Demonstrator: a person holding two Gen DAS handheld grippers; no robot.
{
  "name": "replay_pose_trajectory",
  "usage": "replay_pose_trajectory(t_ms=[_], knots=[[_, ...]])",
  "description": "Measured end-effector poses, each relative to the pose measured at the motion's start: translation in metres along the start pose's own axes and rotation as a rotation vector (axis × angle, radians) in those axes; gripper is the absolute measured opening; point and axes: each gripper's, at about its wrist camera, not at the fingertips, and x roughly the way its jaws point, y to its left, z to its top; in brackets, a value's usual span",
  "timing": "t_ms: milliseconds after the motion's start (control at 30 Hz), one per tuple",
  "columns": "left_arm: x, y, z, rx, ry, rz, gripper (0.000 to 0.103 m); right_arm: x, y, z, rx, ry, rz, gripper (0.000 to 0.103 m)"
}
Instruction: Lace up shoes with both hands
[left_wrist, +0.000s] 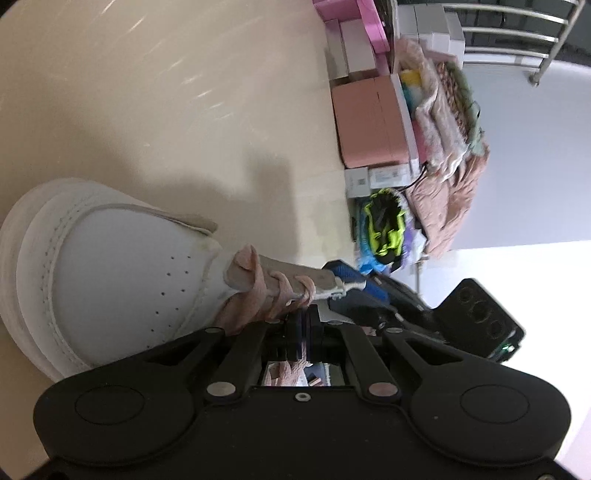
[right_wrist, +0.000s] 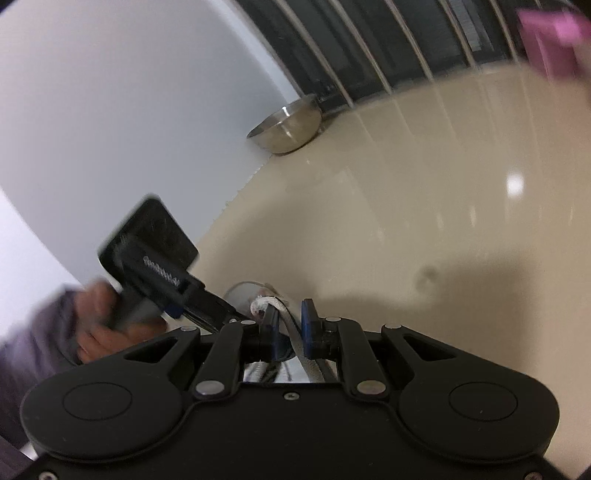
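Two grippers work one white shoe (left_wrist: 103, 273) at lower left, the left gripper (left_wrist: 300, 332) pinched shut on its pink lace (left_wrist: 255, 299), the right gripper (right_wrist: 290, 328) parted around a whitish cord (right_wrist: 286, 319).

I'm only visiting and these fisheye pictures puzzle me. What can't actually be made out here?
- Left wrist view: the white shoe's rear half and most eyelets, hidden behind the left gripper.
- Left wrist view: where the pink lace ends, lost between the closed fingers.
- Right wrist view: the hand, motion-blurred.
- Right wrist view: the shoe itself, hidden below the right gripper; only a whitish lace shows.
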Motion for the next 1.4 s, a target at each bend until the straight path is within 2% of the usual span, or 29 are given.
replay_pose_trajectory(t_ms=[100,233,367,500,600,733,800,900,1000,1067,1133,1233,1300,1333,1400], knots=[[0.000,0.002,-0.002,-0.007,-0.010,0.005,0.005,-0.001,-0.003,0.000,0.022,-0.001,0.016,0.013],[-0.003,-0.001,-0.001,0.003,-0.017,0.023,0.004,-0.003,0.005,-0.002,-0.070,-0.005,0.004,0.012],[-0.015,-0.008,-0.005,0.040,-0.040,0.061,0.005,0.000,0.011,-0.003,-0.108,-0.020,-0.015,0.012],[-0.018,-0.014,-0.015,0.083,-0.094,0.072,0.004,0.002,0.015,-0.005,-0.125,-0.033,-0.018,0.012],[-0.013,-0.031,-0.020,0.169,-0.142,0.136,0.003,0.001,0.011,-0.005,-0.108,-0.035,-0.001,0.012],[-0.015,-0.035,-0.026,0.180,-0.198,0.137,0.003,-0.006,0.007,-0.003,-0.102,-0.048,-0.001,0.015],[-0.018,-0.034,-0.031,0.173,-0.218,0.133,0.003,-0.016,0.001,-0.002,-0.085,-0.071,0.041,0.019],[-0.021,-0.034,-0.035,0.177,-0.239,0.131,0.003,-0.024,-0.015,0.010,0.023,-0.093,0.144,0.020],[-0.019,-0.038,-0.038,0.189,-0.251,0.157,0.003,-0.006,-0.028,0.030,0.142,-0.020,0.120,0.021],[-0.017,-0.043,-0.039,0.204,-0.257,0.182,0.003,0.012,-0.031,0.042,0.176,0.057,0.108,0.020],[-0.017,-0.045,-0.040,0.205,-0.262,0.195,0.003,0.027,-0.036,0.050,0.237,0.109,0.125,0.020],[-0.016,-0.047,-0.041,0.207,-0.269,0.207,0.003,0.040,-0.043,0.054,0.296,0.153,0.178,0.020],[-0.015,-0.046,-0.042,0.204,-0.273,0.209,0.003,0.043,-0.042,0.053,0.289,0.163,0.179,0.018],[-0.015,-0.046,-0.043,0.201,-0.276,0.210,0.003,0.043,-0.041,0.053,0.282,0.166,0.177,0.017],[-0.014,-0.045,-0.043,0.193,-0.277,0.211,0.003,0.045,-0.039,0.052,0.268,0.172,0.173,0.005]])
